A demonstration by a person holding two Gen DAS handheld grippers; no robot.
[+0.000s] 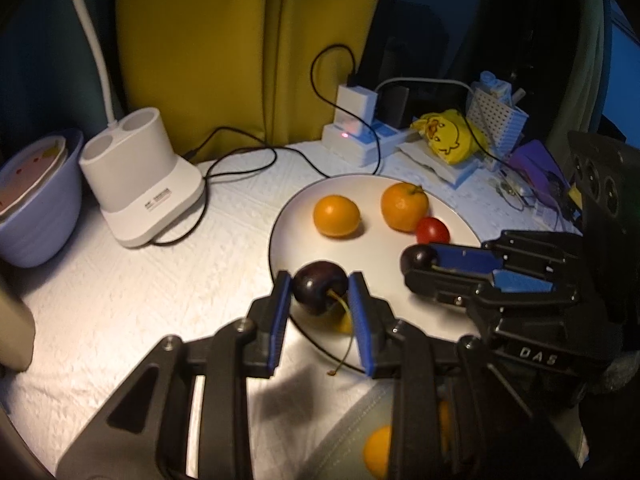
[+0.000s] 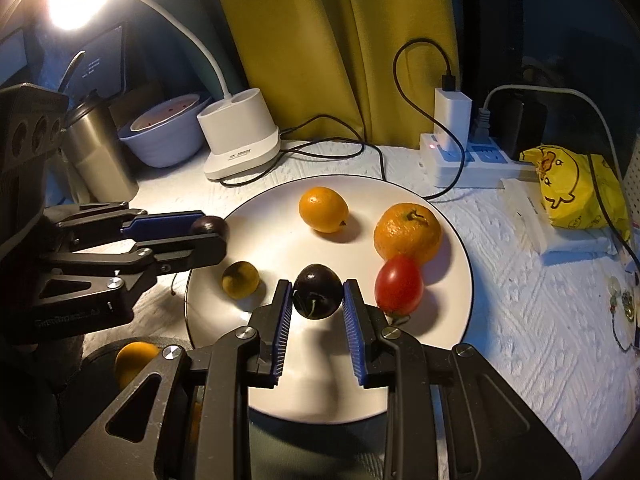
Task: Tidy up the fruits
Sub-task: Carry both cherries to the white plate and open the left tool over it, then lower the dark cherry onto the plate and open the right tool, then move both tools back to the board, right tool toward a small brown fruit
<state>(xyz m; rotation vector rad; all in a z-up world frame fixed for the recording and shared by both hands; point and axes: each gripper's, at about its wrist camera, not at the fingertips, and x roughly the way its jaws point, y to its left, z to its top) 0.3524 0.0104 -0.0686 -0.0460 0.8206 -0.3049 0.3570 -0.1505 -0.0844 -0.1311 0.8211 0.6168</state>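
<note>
Each black two-finger gripper, left (image 1: 320, 286) and right (image 2: 316, 292), has its blue-padded jaws pinching a dark glossy cherry (image 1: 318, 286) (image 2: 318, 290) just over the round white plate (image 2: 280, 392) on the worktop, seemingly to set both beside the two oranges.

Two dark purple, near-black cherries, one (image 1: 320, 286) with a yellow-green stem, the other (image 2: 317, 290) glossy. Blue ribbed pads (image 2: 282, 332) on black gripper fingers. White plate (image 2: 448, 300) rimmed by a thin dark line. At its 12 o'clock a bright orange citrus (image 2: 323, 209); at 2 o'clock a duller orange mandarin (image 2: 407, 232); at 3 o'clock a red tomato (image 2: 399, 286); at 9 o'clock a yellow-olive fruit (image 2: 240, 280). White embossed tablecloth (image 2: 520, 320). Mustard-yellow curtain (image 2: 320, 40). Lavender bowl (image 2: 164, 140). Yellow duck-printed bag (image 2: 572, 188).
</note>
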